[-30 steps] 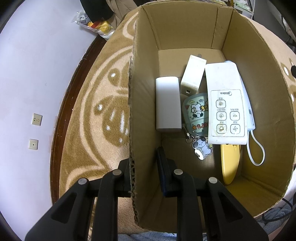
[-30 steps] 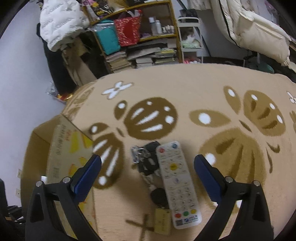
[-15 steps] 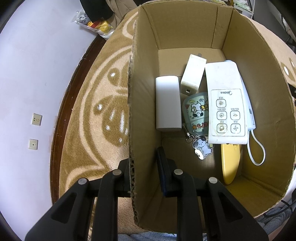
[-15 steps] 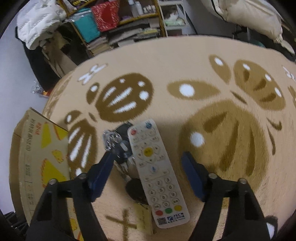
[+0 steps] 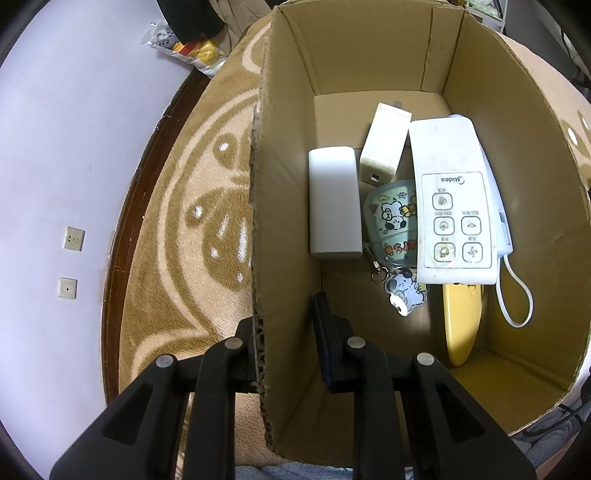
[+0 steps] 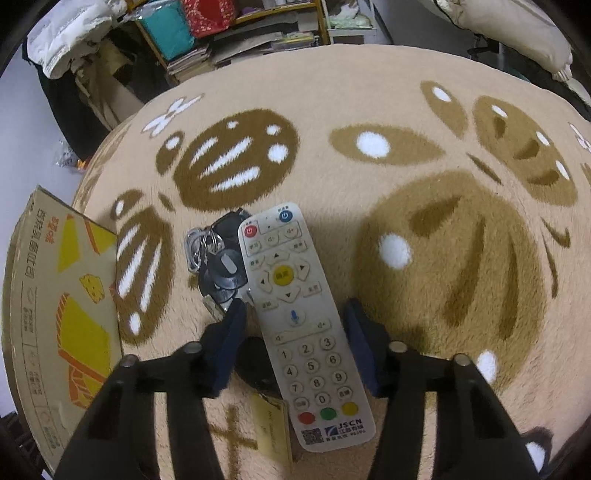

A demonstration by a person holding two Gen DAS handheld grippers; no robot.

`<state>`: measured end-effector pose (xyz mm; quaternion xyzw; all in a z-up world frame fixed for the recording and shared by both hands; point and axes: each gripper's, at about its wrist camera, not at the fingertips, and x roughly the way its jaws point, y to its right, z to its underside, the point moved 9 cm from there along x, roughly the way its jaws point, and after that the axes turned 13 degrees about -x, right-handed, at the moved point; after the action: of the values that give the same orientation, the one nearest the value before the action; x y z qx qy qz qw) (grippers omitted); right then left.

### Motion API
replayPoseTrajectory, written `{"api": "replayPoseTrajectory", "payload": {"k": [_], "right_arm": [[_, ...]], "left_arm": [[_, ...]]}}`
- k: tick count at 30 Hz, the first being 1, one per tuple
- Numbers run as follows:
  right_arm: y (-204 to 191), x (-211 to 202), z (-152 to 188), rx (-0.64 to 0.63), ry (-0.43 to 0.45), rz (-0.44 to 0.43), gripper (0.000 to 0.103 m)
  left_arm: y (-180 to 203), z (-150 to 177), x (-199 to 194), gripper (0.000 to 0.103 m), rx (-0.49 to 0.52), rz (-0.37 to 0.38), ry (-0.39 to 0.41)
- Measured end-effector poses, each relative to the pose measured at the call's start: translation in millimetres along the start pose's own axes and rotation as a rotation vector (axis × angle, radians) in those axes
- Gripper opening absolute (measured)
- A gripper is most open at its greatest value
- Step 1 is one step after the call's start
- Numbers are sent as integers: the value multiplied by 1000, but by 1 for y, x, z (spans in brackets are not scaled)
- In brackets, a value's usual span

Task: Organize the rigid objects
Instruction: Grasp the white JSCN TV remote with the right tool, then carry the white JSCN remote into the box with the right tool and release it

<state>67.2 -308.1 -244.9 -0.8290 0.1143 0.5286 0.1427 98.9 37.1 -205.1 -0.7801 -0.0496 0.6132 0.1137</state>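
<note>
My left gripper (image 5: 288,332) is shut on the left wall of the open cardboard box (image 5: 280,206), one finger outside and one inside. In the box lie a white Midea remote (image 5: 454,206), a white block (image 5: 334,199), a cream adapter (image 5: 384,144), a cartoon-print case with a keychain (image 5: 393,221) and a yellow object (image 5: 461,321). My right gripper (image 6: 295,325) is open, its fingers on either side of a white TV remote (image 6: 299,317) on the rug. A bunch of keys (image 6: 218,258) with a tan tag (image 6: 271,424) lies against the remote's left side.
The box's printed outer wall (image 6: 62,314) stands at the left of the right wrist view. A patterned tan rug (image 6: 424,221) covers the floor. Shelves with books and bags (image 6: 221,29) stand beyond it. A wall with sockets (image 5: 74,240) is left of the box.
My right gripper has come down and forward over the TV remote and its fingers have narrowed around it. My left gripper and the box have not moved.
</note>
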Motion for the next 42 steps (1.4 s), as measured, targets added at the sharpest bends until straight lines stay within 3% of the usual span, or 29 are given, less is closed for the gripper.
{"api": "replayPoseTrajectory", "payload": {"k": [5, 8, 13, 22, 33, 42], "right_arm": [[-5, 2, 4, -62, -19, 47, 55], [-8, 3, 4, -111, -27, 110, 47], [-10, -1, 3, -111, -1, 125, 44], [-30, -31, -12, -141, 115, 91, 43], [-67, -71, -25, -200, 235, -11, 43], [-119, -117, -35, -299, 353, -102, 43]], "left_arm": [[3, 1, 1, 21, 6, -7, 1], [3, 2, 1, 21, 6, -6, 0], [4, 2, 1, 21, 8, -9, 0], [7, 4, 1, 21, 12, -13, 1], [8, 4, 1, 21, 10, -11, -1], [8, 3, 0, 21, 16, -13, 3]]}}
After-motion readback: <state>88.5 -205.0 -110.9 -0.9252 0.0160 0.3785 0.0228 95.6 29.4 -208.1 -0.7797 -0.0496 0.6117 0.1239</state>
